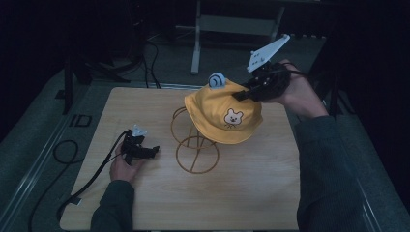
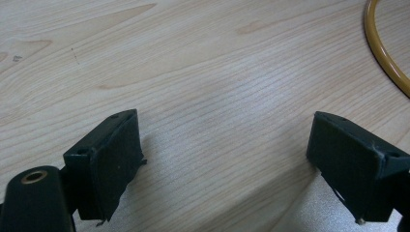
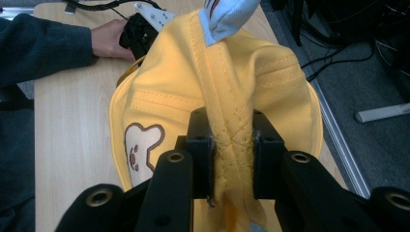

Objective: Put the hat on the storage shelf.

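A yellow bucket hat (image 1: pixel 220 113) with a bear face patch and a blue ear on top hangs over a gold wire stand (image 1: pixel 193 147) in the middle of the wooden table (image 1: pixel 145 203). My right gripper (image 1: pixel 244 92) is shut on the hat's crown at its far right side; in the right gripper view its jaws pinch a fold of the hat (image 3: pixel 232 111) along a seam. My left gripper (image 1: pixel 152 151) rests low on the table at the left, held by a hand, open with bare wood between its fingers (image 2: pixel 109 162). A curve of the wire stand (image 2: pixel 382 48) shows at the upper right.
A black cable (image 1: pixel 89 181) trails from the left gripper off the table's left front. A white frame leg (image 1: pixel 196 41) and loose cables lie on the floor behind the table. Metal rails run along both sides.
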Tool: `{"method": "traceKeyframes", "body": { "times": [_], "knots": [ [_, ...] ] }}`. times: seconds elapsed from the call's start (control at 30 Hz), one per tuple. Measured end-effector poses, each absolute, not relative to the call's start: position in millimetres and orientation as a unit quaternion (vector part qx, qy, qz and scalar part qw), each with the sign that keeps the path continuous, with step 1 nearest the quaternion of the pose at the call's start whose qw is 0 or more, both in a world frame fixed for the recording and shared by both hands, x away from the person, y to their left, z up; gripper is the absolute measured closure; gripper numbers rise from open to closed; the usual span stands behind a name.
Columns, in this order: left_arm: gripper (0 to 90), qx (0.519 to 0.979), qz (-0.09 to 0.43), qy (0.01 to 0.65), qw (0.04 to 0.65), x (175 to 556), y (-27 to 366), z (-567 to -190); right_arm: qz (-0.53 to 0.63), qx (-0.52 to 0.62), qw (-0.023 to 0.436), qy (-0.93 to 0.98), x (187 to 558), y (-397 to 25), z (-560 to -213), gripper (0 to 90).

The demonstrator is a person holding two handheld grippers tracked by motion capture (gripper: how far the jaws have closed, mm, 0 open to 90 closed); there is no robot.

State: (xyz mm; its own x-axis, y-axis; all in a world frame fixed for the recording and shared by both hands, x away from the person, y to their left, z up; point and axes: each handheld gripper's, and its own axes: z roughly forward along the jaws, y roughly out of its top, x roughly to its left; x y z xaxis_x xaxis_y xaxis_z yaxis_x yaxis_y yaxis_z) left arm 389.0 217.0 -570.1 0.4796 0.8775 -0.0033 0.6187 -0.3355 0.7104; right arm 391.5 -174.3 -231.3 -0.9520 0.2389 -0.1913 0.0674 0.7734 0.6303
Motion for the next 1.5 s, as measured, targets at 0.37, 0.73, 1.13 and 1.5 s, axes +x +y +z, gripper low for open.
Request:
{"method": "traceKeyframes", "body": {
  "times": [0.37,0.73,1.13,1.5],
  "knots": [
    [12.2,0.794,0.195,0.471,0.332,389.0,217.0,-570.0,0.319,0.078,0.127,0.936,395.2,-159.3,-233.0,74.8],
    [12.2,0.794,0.195,0.471,0.331,389.0,217.2,-569.9,0.298,0.068,0.129,0.943,400.1,-130.1,-224.3,74.8],
    [12.2,0.795,0.193,0.471,0.331,388.9,217.2,-569.7,0.251,0.057,0.106,0.96,409.7,-81.1,-246.4,73.0],
    [12.2,0.794,0.195,0.471,0.331,389.0,217.1,-570.0,0.262,0.047,0.093,0.959,408.2,-58.7,-261.7,73.4]
  ]
}}
